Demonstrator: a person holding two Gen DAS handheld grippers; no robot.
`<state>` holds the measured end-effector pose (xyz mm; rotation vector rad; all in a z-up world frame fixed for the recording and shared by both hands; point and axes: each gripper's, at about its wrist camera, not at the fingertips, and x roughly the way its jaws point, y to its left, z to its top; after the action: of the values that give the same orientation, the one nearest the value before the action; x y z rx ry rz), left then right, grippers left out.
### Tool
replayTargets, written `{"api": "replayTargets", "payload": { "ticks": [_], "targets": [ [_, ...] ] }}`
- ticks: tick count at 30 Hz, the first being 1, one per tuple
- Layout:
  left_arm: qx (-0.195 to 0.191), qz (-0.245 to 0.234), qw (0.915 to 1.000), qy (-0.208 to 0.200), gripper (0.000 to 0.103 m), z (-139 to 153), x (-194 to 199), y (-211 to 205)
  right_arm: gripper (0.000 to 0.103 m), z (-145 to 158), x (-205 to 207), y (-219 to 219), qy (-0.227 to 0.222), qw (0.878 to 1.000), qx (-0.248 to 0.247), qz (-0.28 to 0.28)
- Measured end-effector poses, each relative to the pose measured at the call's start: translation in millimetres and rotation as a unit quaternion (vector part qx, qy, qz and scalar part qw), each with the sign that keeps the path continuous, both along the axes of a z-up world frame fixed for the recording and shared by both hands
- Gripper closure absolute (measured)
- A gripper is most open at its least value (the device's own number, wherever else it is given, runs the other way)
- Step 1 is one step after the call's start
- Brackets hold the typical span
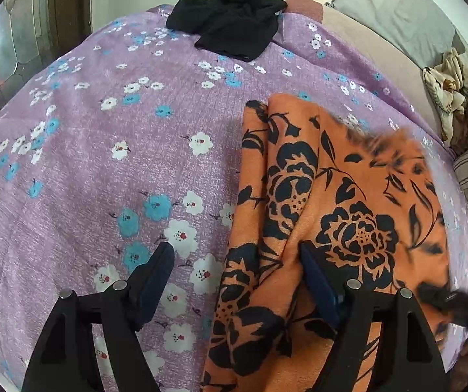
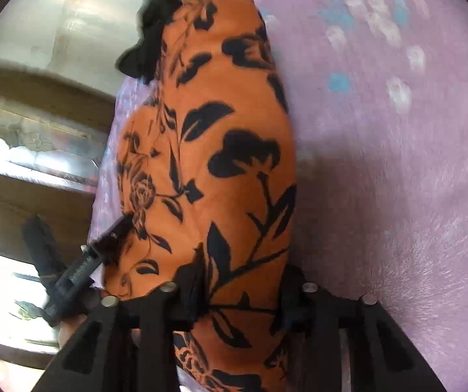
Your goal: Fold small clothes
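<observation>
The orange cloth (image 1: 325, 202) lies on the purple sheet (image 1: 103, 150), toward 4 o'clock in the left view. The left tongs (image 1: 237, 261) gape, one finger on the cloth. The right tongs (image 2: 237, 281) are clenched on the cloth's edge. A black garment (image 1: 230, 19) sits at 12.

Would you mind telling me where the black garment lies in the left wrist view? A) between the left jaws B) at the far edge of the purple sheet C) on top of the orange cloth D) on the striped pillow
B: the black garment sits bunched at the far edge of the purple sheet, well apart from the orange cloth.
</observation>
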<state>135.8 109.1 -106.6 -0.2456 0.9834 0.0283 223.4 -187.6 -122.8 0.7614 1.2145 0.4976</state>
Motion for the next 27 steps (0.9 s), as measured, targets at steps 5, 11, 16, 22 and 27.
{"api": "replayTargets", "payload": {
  "ticks": [5,11,16,22,27],
  "targets": [
    [-0.007,0.004,1.0000,0.001,0.023,-2.1,3.3,-2.9,0.026,33.2,13.9,-23.1,-0.052,0.998,0.016,-0.035],
    [-0.015,0.006,0.9999,0.000,0.023,-4.1,4.4,-0.5,0.070,26.4,42.9,-6.9,-0.046,0.999,-0.005,-0.026],
    [-0.011,0.004,0.9999,0.001,0.021,-4.5,6.6,-2.8,0.062,-7.6,48.4,-9.9,0.006,0.998,0.013,-0.060],
    [-0.014,0.007,0.9999,0.003,0.021,-4.4,7.2,-2.5,0.026,32.0,62.0,-27.2,-0.046,0.995,0.011,-0.093],
    [-0.018,0.005,0.9998,0.001,0.021,-4.5,6.4,-1.0,0.081,32.4,82.3,-12.3,-0.039,0.997,-0.032,-0.057]
  ]
}}
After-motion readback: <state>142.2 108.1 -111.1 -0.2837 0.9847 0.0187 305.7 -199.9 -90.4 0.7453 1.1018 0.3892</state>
